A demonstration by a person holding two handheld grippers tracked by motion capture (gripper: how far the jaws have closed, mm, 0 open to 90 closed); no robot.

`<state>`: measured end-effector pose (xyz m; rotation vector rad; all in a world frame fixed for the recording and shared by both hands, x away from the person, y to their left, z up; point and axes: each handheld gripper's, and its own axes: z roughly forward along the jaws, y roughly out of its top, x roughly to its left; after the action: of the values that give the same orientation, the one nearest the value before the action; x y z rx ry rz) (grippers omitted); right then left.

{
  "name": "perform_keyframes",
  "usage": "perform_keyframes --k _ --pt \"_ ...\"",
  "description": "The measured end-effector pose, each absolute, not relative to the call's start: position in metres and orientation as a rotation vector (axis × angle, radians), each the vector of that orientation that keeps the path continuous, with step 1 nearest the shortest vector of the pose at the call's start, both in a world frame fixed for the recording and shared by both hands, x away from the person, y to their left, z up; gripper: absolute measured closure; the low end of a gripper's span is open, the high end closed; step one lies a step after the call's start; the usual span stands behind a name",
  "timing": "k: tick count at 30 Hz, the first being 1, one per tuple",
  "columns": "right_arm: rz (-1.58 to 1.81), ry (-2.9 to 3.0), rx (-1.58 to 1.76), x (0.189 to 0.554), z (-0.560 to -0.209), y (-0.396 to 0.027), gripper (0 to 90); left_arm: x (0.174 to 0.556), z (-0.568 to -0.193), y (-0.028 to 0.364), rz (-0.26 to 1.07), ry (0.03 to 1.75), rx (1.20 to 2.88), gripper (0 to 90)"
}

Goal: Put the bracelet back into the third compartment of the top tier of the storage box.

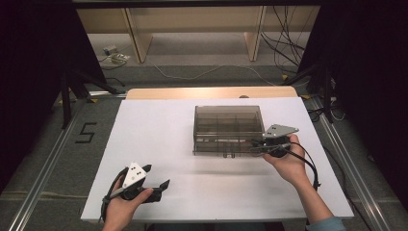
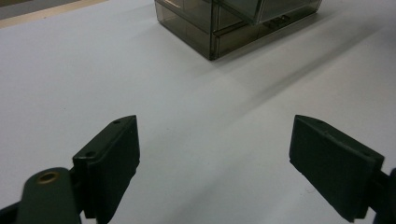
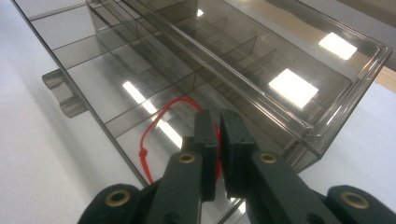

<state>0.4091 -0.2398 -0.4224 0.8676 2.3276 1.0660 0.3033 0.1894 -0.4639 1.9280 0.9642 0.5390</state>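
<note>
High view, one smoky compartment box (image 1: 228, 129), two tools, left tool (image 1: 155, 180), right tool (image 1: 256, 145)

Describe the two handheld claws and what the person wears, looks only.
Both claws are black, with two flat wedge-shaped jaws on brass-riveted links. The left claw and right claw each carry a grey three-cornered plate with dark dots on top and trail a black cable. A light blue-grey sleeve covers the right forearm.

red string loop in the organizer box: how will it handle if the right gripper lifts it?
Probably floppy: the red string lies in a loose curve in a compartment of the smoky clear box, so it should droop from wherever it is pinched. Likely very light, being so thin. It may slip out of the right gripper, whose nearly closed jaws stand over it; a knot shows on the strand.
</note>
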Motion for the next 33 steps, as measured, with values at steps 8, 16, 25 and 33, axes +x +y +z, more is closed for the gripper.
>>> perform_keyframes --k 8,16,25,33 --pt "1.097 2.300 0.869 0.407 -0.418 -0.242 77.3 0.303 -0.464 0.190 0.541 0.965 1.926 16.1" --pt "1.152 2.226 0.912 0.402 -0.410 -0.251 66.2 0.303 -0.464 0.190 0.541 0.964 1.926 16.0" --pt "1.139 2.199 1.028 0.402 -0.408 -0.260 43.5 0.303 -0.464 0.189 0.540 0.962 1.926 16.1" --pt "1.192 2.157 1.102 0.395 -0.414 -0.273 28.2 0.301 -0.464 0.190 0.540 0.963 1.923 16.1"
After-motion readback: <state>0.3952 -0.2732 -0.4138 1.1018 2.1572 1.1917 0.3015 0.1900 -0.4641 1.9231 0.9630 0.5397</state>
